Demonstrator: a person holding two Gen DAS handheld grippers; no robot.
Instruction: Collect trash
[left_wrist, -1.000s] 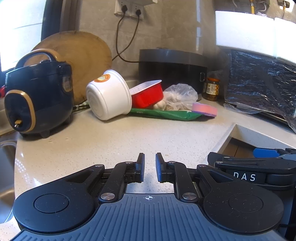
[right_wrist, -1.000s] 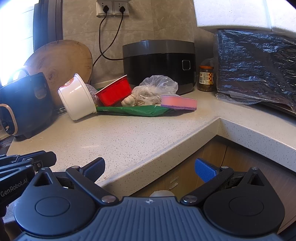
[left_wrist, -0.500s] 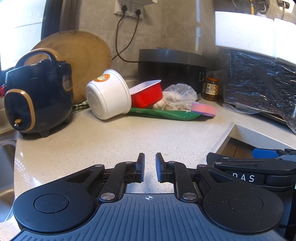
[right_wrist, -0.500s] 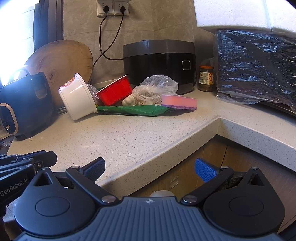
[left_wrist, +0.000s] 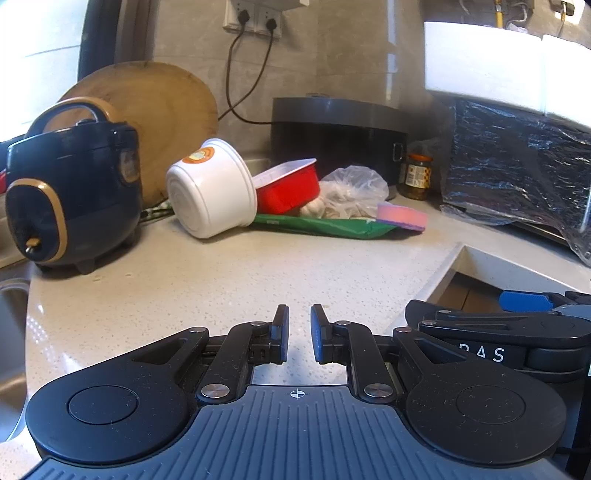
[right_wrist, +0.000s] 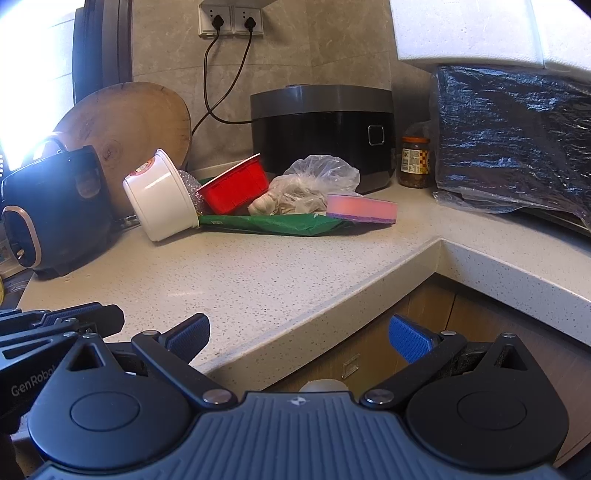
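Left tool (left_wrist: 299, 334): jaws narrowly apart, empty
Right tool (right_wrist: 299, 338): jaws wide apart, empty
Trash (right_wrist: 258, 195): piled on worktop (right_wrist: 277, 273), well beyond both tools

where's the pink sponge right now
In both wrist views the pink sponge lies at the right end of the green bag, just beside the clear plastic bag.
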